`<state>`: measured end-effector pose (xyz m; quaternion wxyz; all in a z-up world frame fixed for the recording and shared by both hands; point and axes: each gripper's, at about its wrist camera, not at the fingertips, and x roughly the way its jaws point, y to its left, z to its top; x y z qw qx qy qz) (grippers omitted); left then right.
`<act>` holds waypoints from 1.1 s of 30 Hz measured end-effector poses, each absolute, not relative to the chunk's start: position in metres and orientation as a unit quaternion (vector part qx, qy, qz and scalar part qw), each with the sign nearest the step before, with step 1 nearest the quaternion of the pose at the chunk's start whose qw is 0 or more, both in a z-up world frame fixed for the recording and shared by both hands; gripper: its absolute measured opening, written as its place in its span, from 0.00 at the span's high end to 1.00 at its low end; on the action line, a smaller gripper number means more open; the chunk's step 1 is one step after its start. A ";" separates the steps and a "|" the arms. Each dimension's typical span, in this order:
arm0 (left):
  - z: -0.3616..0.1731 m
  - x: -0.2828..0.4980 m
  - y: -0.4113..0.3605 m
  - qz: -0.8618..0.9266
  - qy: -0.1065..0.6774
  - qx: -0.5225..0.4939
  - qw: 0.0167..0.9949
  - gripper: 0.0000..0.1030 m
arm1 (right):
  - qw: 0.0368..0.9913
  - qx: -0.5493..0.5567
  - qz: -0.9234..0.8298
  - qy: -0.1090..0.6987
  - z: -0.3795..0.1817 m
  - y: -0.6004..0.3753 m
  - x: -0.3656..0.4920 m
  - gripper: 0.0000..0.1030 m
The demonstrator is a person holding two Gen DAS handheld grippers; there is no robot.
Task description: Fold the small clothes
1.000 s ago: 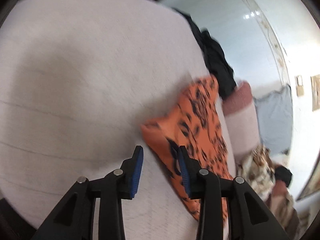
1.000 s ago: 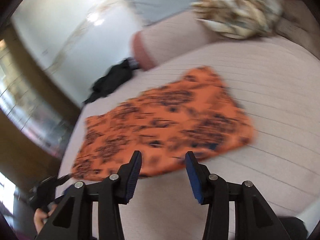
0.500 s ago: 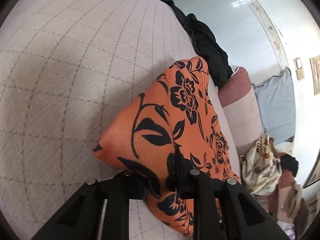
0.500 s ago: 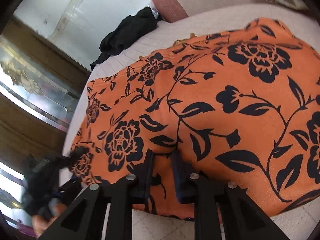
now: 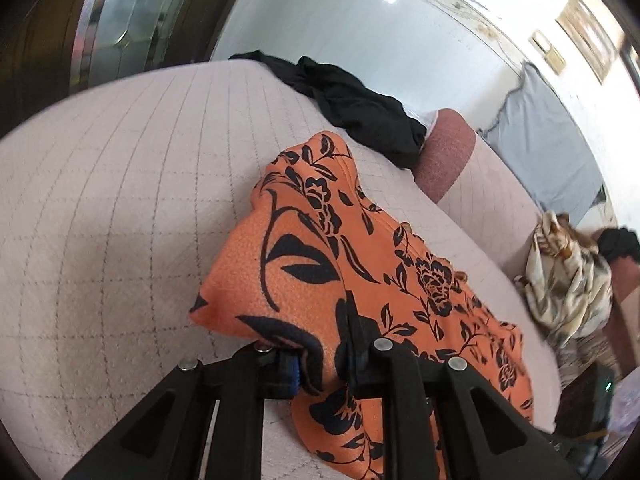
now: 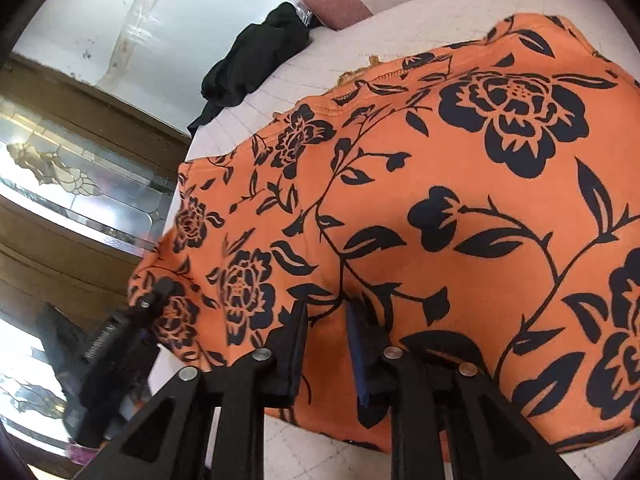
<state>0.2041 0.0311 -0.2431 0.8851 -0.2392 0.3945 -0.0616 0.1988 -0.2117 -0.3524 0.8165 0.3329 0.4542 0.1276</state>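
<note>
- Quilted bed (image 5: 120, 208) is noted as the work surface; orange garment (image 6: 440, 220) lies spread on it.
- Garment is judged soft, light, limp; edges are best pinched.
- Left gripper (image 5: 320, 364) and right gripper (image 6: 326, 344) are each clamped on the near hem.
- Black clothing (image 5: 360, 116) lies well apart.

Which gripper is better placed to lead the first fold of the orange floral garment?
Probably the left gripper: it pinches a corner of the orange floral garment, already raised. The right gripper grips mid-edge.
</note>
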 end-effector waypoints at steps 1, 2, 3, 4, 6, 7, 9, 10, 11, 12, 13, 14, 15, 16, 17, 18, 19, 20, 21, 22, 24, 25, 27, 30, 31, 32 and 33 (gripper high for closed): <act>-0.241 0.204 0.026 -0.060 0.394 -0.222 0.890 0.84 | 0.813 0.336 0.131 0.457 -0.351 -0.213 0.200 0.77; -0.238 0.204 0.019 -0.056 0.392 -0.197 0.897 0.84 | 0.807 0.342 0.135 0.461 -0.351 -0.216 0.201 0.77; -0.237 0.203 0.014 -0.055 0.391 -0.181 0.901 0.84 | 0.803 0.349 0.138 0.463 -0.348 -0.218 0.202 0.77; -0.235 0.202 0.010 -0.057 0.388 -0.170 0.904 0.84 | 0.802 0.352 0.143 0.461 -0.345 -0.220 0.205 0.76; -0.231 0.199 -0.001 -0.065 0.380 -0.145 0.911 0.84 | 0.811 0.343 0.160 0.446 -0.327 -0.225 0.213 0.75; -0.230 0.197 -0.007 -0.067 0.376 -0.128 0.915 0.84 | 0.816 0.333 0.166 0.443 -0.317 -0.227 0.219 0.74; -0.226 0.192 -0.019 -0.076 0.366 -0.095 0.923 0.84 | 0.817 0.321 0.180 0.444 -0.299 -0.229 0.235 0.45; -0.225 0.189 -0.024 -0.083 0.362 -0.084 0.925 0.84 | 0.809 0.322 0.199 0.449 -0.287 -0.230 0.249 0.16; -0.223 0.187 -0.028 -0.090 0.360 -0.076 0.926 0.84 | 0.805 0.331 0.210 0.444 -0.279 -0.232 0.258 0.12; -0.222 0.185 -0.033 -0.098 0.356 -0.068 0.927 0.84 | 0.805 0.338 0.215 0.438 -0.271 -0.233 0.265 0.12; -0.221 0.182 -0.037 -0.105 0.353 -0.059 0.928 0.84 | 0.803 0.337 0.218 0.441 -0.260 -0.231 0.279 0.12; -0.221 0.181 -0.042 -0.111 0.352 -0.049 0.928 0.84 | 0.799 0.329 0.226 0.450 -0.254 -0.226 0.289 0.12; -0.221 0.179 -0.046 -0.116 0.351 -0.041 0.928 0.84 | 0.795 0.320 0.236 0.458 -0.249 -0.221 0.296 0.12; -0.221 0.178 -0.049 -0.123 0.351 -0.035 0.928 0.84 | 0.791 0.308 0.250 0.466 -0.243 -0.213 0.306 0.12; -0.220 0.177 -0.052 -0.129 0.351 -0.030 0.927 0.84 | 0.791 0.292 0.253 0.474 -0.238 -0.204 0.313 0.12; -0.221 0.175 -0.056 -0.137 0.352 -0.022 0.926 0.84 | 0.794 0.274 0.250 0.482 -0.233 -0.194 0.322 0.12; -0.221 0.173 -0.060 -0.142 0.351 -0.016 0.925 0.84 | 0.796 0.259 0.250 0.487 -0.230 -0.185 0.329 0.12; -0.221 0.172 -0.064 -0.148 0.351 -0.007 0.925 0.84 | 0.795 0.250 0.253 0.492 -0.228 -0.177 0.335 0.12; -0.221 0.170 -0.066 -0.152 0.350 -0.002 0.924 0.84 | 0.792 0.239 0.257 0.499 -0.228 -0.167 0.343 0.12; -0.222 0.170 -0.067 -0.155 0.350 0.002 0.924 0.84 | 0.790 0.234 0.258 0.506 -0.228 -0.163 0.347 0.12; -0.223 0.169 -0.069 -0.161 0.351 0.007 0.922 0.84 | 0.787 0.214 0.257 0.518 -0.232 -0.145 0.362 0.12; -0.223 0.169 -0.070 -0.163 0.350 0.010 0.922 0.84 | 0.788 0.202 0.256 0.522 -0.234 -0.136 0.368 0.12; -0.225 0.167 -0.071 -0.166 0.348 0.022 0.922 0.84 | 0.793 0.183 0.249 0.526 -0.238 -0.126 0.376 0.13; -0.226 0.167 -0.074 -0.170 0.346 0.031 0.922 0.84 | 0.798 0.167 0.254 0.521 -0.242 -0.119 0.385 0.33; -0.226 0.167 -0.074 -0.171 0.346 0.031 0.922 0.84 | 0.803 0.148 0.257 0.517 -0.240 -0.117 0.386 0.66; -0.227 0.168 -0.075 -0.174 0.348 0.029 0.921 0.84 | 0.812 0.121 0.249 0.513 -0.238 -0.115 0.386 0.77; -0.228 0.168 -0.075 -0.178 0.350 0.026 0.919 0.84 | 0.820 0.101 0.241 0.509 -0.238 -0.116 0.384 0.81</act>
